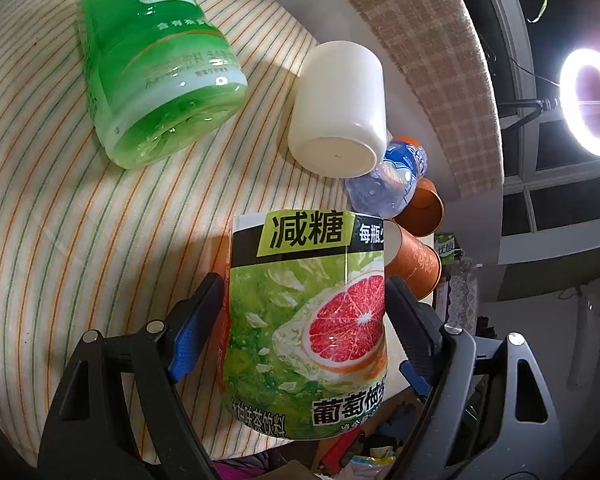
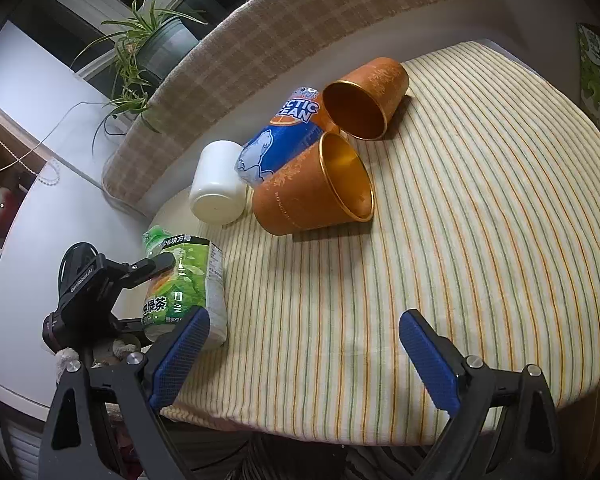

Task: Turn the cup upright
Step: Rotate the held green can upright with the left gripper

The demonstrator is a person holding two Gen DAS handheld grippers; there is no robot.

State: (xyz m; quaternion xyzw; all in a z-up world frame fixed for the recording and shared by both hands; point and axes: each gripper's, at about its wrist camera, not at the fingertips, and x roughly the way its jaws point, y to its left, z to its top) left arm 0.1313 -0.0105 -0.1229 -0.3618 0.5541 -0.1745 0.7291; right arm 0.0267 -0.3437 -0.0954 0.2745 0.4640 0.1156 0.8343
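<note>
Clamping the grapefruit tea bottle (image 1: 308, 320) in the left gripper (image 1: 304, 320) while the right gripper (image 2: 304, 356) hangs wide and empty, eyeing the white cup (image 2: 219, 182) upside down at centre left: light, stiff, slippery, best pinched across its sides.

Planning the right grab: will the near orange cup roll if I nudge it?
Likely yes: the near orange cup lies on its side on the striped cloth. Its taper suggests it would curve. It leans against the blue bottle, which may stop it.

cups: 2 orange (image 2: 316, 184) (image 2: 366, 98), 1 white (image 2: 219, 182) | bottles: 3 (image 1: 152, 60) (image 1: 304, 320) (image 2: 278, 140)
</note>
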